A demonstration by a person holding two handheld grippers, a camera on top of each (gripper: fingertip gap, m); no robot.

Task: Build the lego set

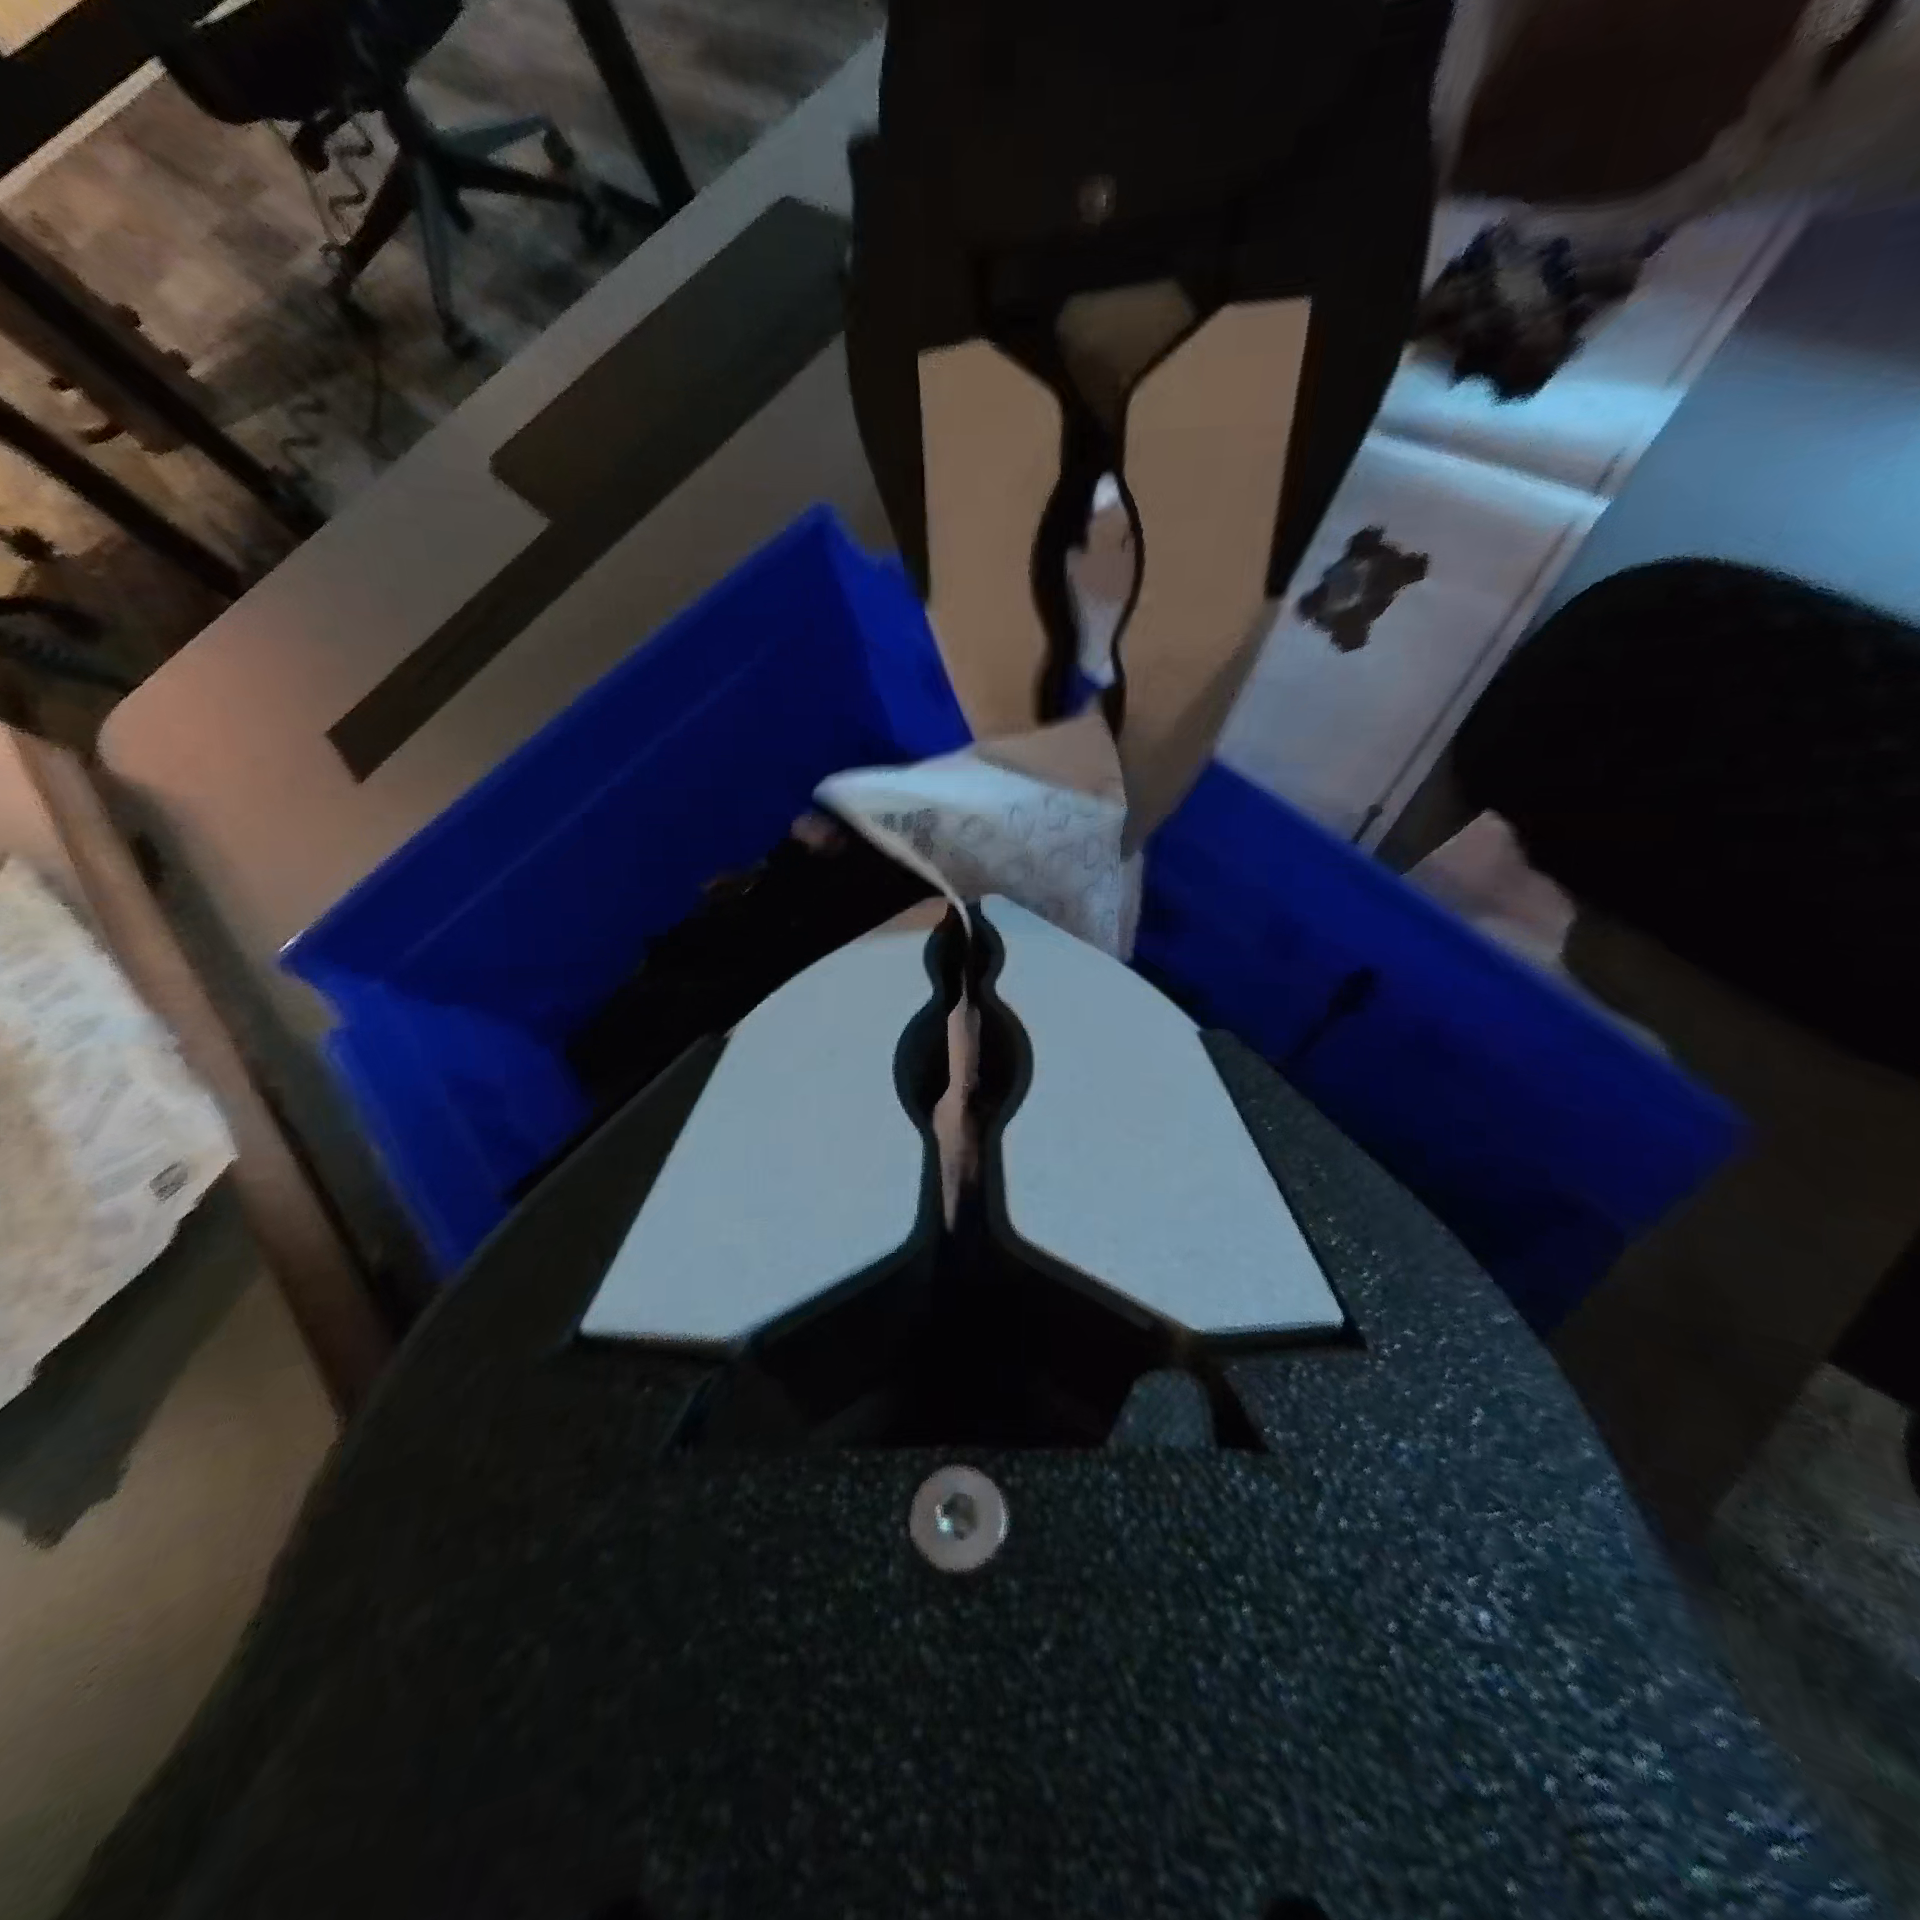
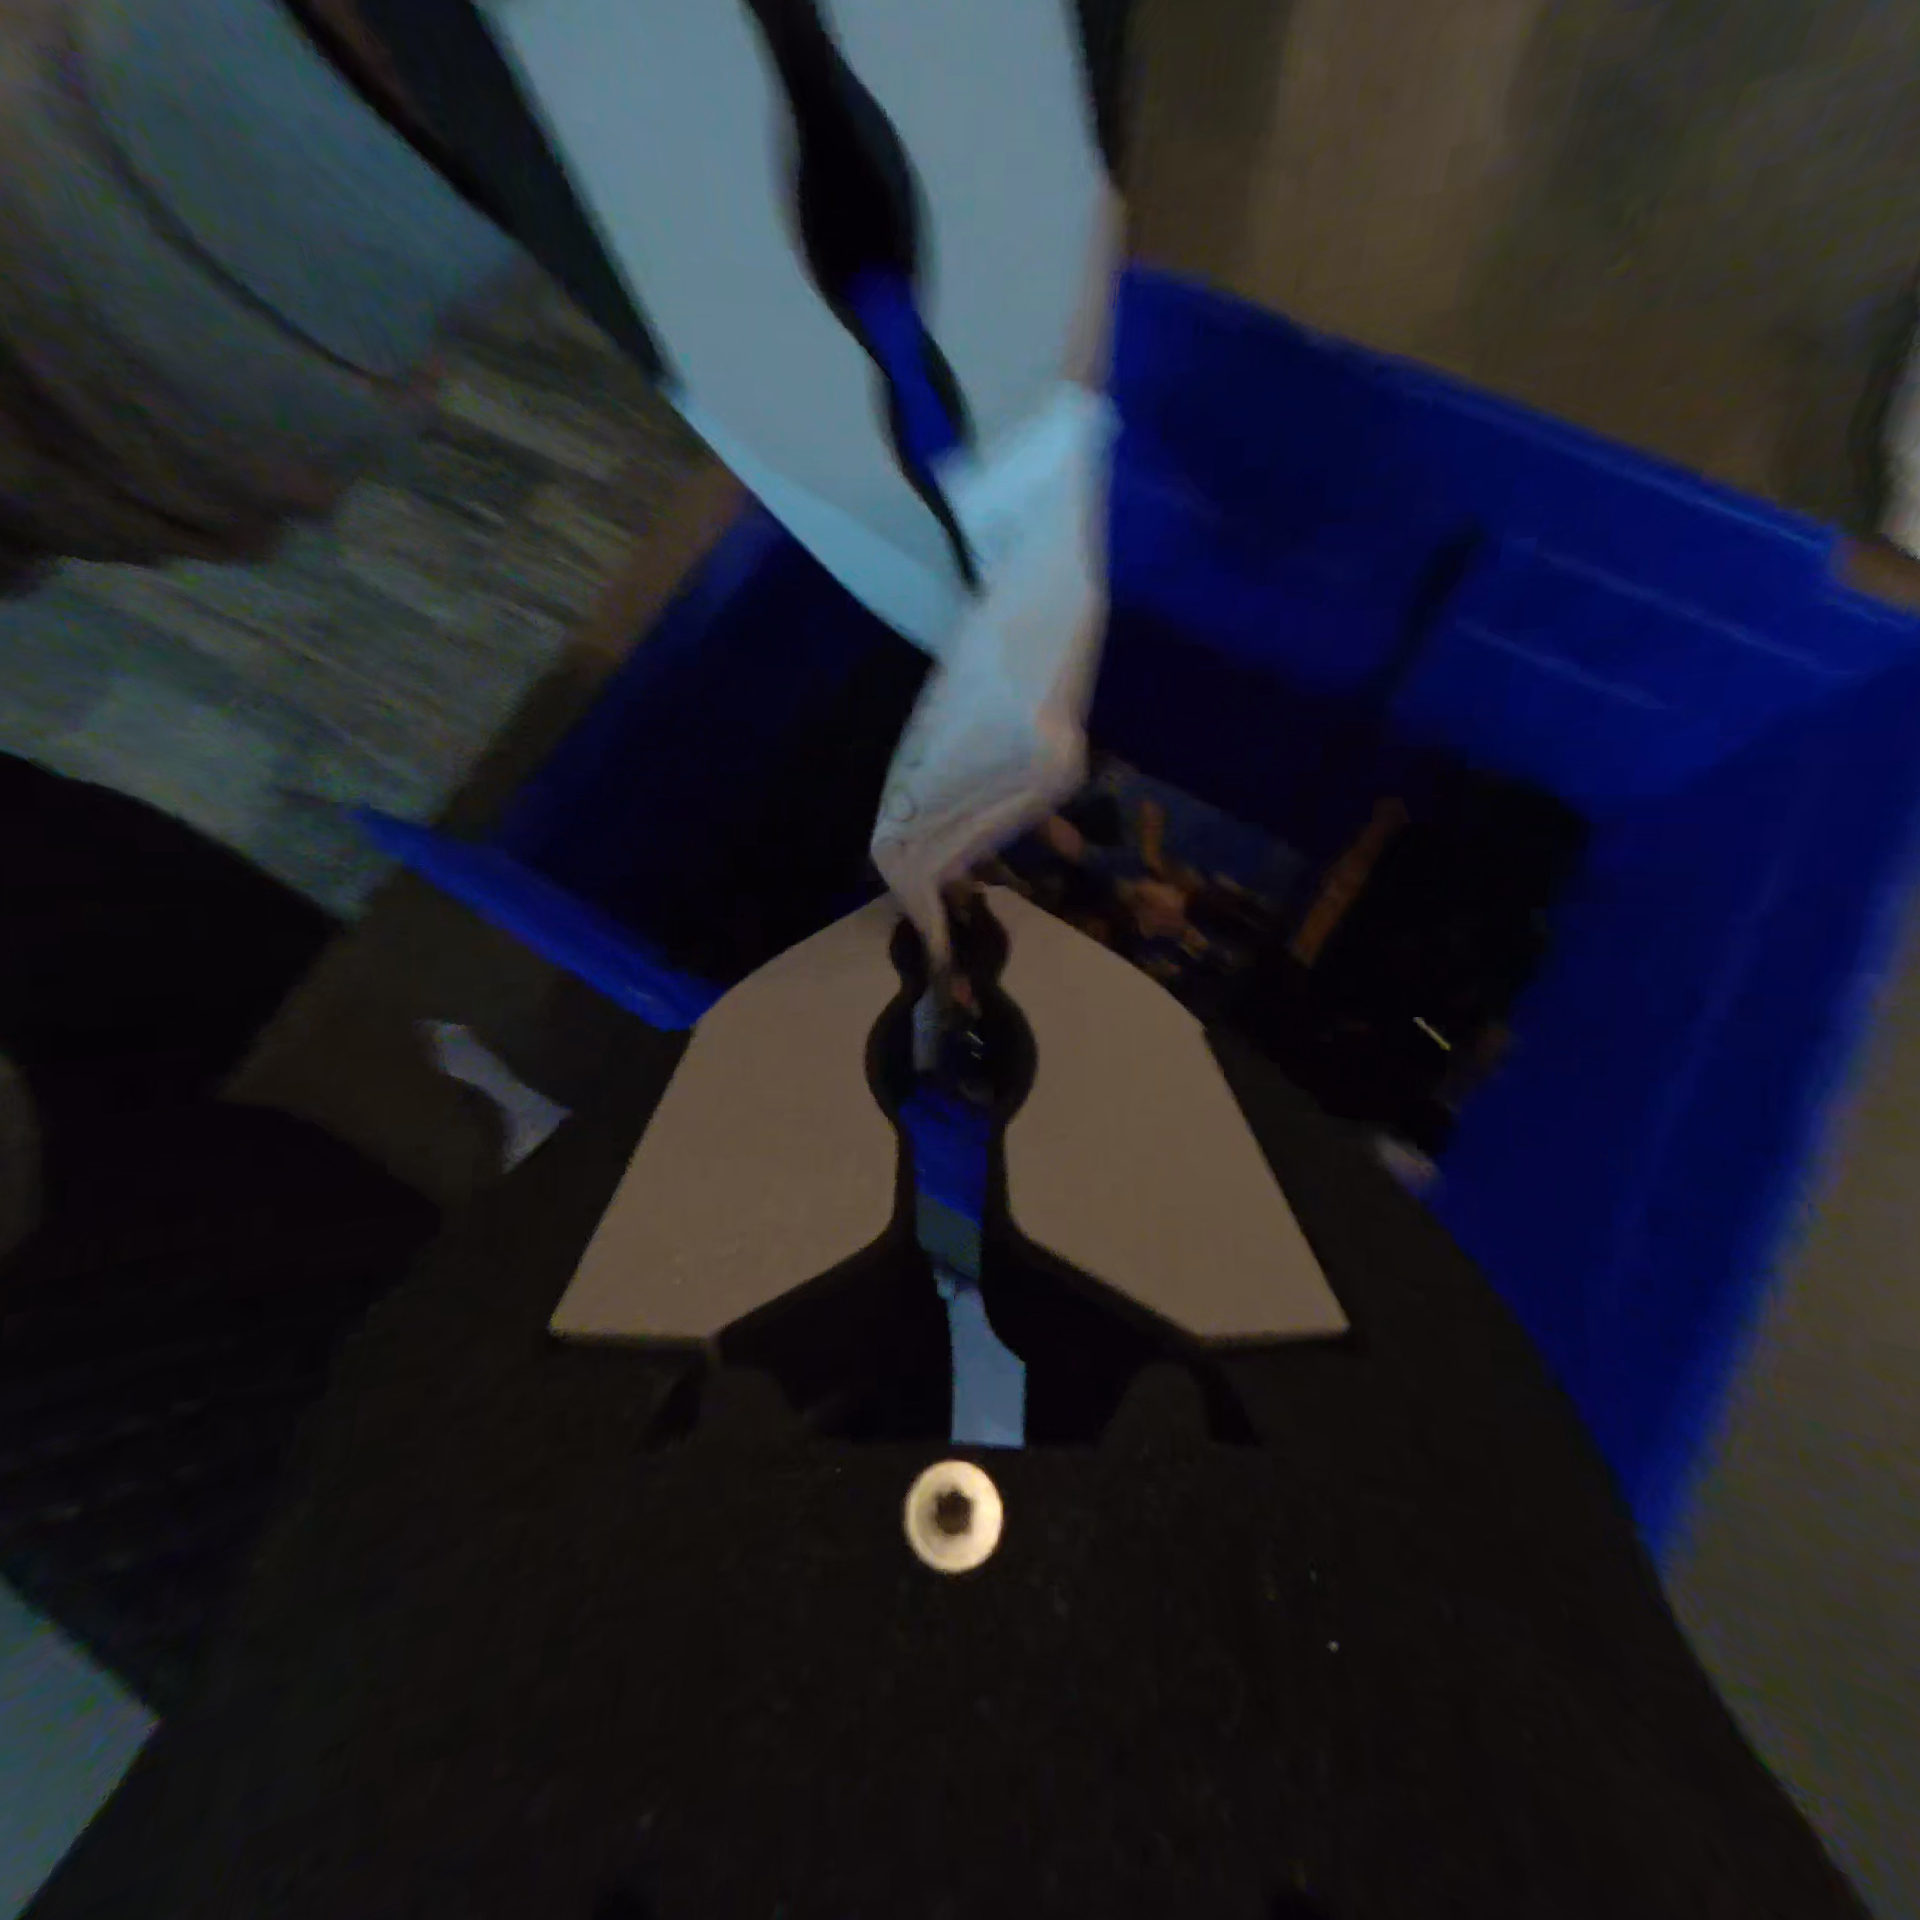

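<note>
My left gripper (image 1: 961,920) is shut on one edge of a thin white sheet (image 1: 1039,842) with a faint grey pattern. My right gripper (image 1: 1086,717) reaches in from the top of the left wrist view and holds the sheet's far end. In the right wrist view, my right gripper (image 2: 951,920) has the twisted sheet (image 2: 997,675) pinched between its tips, and the left gripper (image 2: 961,551) comes in from above. Both grippers hold the sheet stretched over an open blue bin (image 1: 623,831), which also shows in the right wrist view (image 2: 1558,675).
The bin's bottom holds dark litter with brown scraps (image 2: 1195,883). Tan cardboard panels (image 1: 416,623) stand behind the bin. A white cabinet (image 1: 1455,520) is at the right, a dark rounded shape (image 1: 1714,779) is near it, and an office chair (image 1: 416,135) is at the far left. Carpet (image 2: 364,571) lies beside the bin.
</note>
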